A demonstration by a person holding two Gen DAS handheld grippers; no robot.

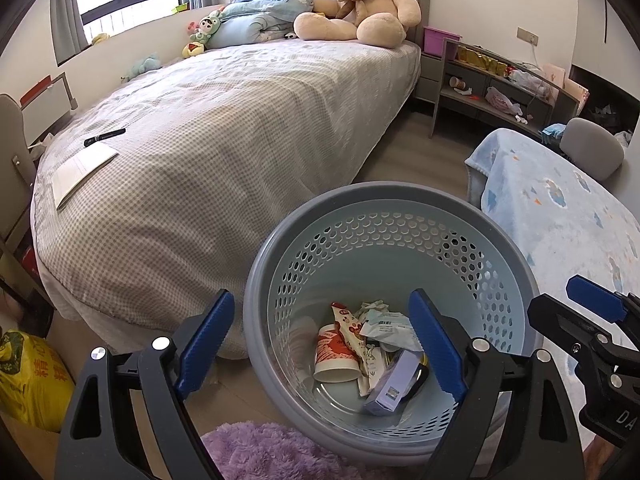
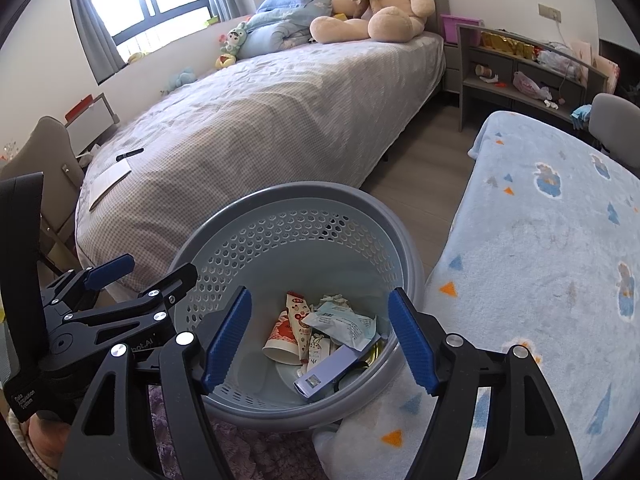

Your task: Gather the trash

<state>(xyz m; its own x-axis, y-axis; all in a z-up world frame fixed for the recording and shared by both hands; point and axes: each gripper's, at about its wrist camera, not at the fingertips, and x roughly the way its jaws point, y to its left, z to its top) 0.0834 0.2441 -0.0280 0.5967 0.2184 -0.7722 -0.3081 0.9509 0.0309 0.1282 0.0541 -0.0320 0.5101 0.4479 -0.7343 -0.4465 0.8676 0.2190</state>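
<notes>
A grey-blue perforated trash basket (image 1: 384,204) stands on the floor beside the bed; it also shows in the right wrist view (image 2: 304,196). Inside lie a red-and-white paper cup (image 1: 334,356), wrappers (image 1: 390,326) and a pale purple box (image 1: 394,384). My left gripper (image 1: 324,340) is open and empty, held above the basket's left rim. My right gripper (image 2: 320,340) is open and empty over the basket's mouth. Each gripper appears at the edge of the other's view, the right one (image 1: 592,320) and the left one (image 2: 120,280).
A checked bed (image 1: 224,128) carries a pen (image 1: 104,137), a paper sheet (image 1: 82,172) and a teddy bear (image 1: 360,4). A blue blanket (image 2: 540,240) lies right of the basket. A purple rug (image 1: 264,452) lies in front. A yellow bag (image 1: 28,380) sits left. Cluttered shelves (image 1: 496,88) stand behind.
</notes>
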